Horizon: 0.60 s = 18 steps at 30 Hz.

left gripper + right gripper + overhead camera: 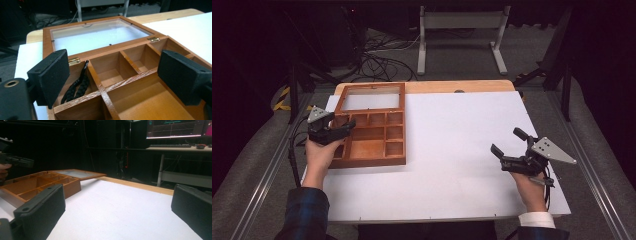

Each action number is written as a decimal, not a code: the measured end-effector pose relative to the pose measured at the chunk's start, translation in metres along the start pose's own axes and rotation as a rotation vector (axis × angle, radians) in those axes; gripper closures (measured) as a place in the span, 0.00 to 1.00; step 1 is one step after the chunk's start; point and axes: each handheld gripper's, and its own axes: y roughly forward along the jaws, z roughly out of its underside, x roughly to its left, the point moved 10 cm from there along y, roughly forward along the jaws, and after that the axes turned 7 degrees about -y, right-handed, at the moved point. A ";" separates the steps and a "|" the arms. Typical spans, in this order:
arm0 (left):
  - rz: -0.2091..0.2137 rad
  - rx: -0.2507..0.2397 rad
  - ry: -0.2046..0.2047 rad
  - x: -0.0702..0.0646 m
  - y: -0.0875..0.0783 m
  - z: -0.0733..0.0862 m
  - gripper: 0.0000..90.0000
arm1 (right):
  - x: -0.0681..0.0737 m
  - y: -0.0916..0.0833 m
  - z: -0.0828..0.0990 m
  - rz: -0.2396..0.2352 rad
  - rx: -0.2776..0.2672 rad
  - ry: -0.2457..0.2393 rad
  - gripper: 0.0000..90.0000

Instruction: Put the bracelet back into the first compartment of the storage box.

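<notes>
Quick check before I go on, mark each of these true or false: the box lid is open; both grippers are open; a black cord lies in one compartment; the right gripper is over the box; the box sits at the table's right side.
1. The wooden box has its glass lid open. True.
2. Both grippers are open. True: the left gripper and the right gripper hold nothing.
3. A black cord lies in a compartment. True.
4. The right gripper is over the box. False: it is over the bare white sheet.
5. The box sits at the table's right side. False: left side.
</notes>
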 end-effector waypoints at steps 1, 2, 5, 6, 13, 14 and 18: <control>0.006 -0.007 0.007 -0.003 -0.001 0.000 0.12 | 0.000 0.000 0.000 0.002 -0.003 -0.001 0.00; 0.008 -0.011 0.012 -0.005 -0.002 -0.001 0.12 | -0.001 0.000 -0.001 0.005 -0.003 -0.004 0.00; 0.021 -0.024 0.015 -0.011 -0.004 -0.002 0.11 | -0.001 0.000 -0.001 0.009 -0.003 -0.004 0.00; 0.024 -0.025 0.019 -0.012 -0.005 -0.002 0.11 | -0.001 0.000 -0.001 0.009 -0.002 -0.004 0.00; 0.059 -0.065 0.027 -0.027 -0.011 -0.008 0.09 | 0.000 0.000 -0.001 0.008 -0.003 -0.004 0.00; 0.064 -0.068 0.028 -0.029 -0.012 -0.008 0.09 | -0.001 0.000 -0.001 0.008 -0.003 -0.005 0.00; 0.066 -0.082 0.050 -0.035 -0.014 -0.008 0.08 | 0.000 0.000 0.000 0.007 -0.001 -0.003 0.00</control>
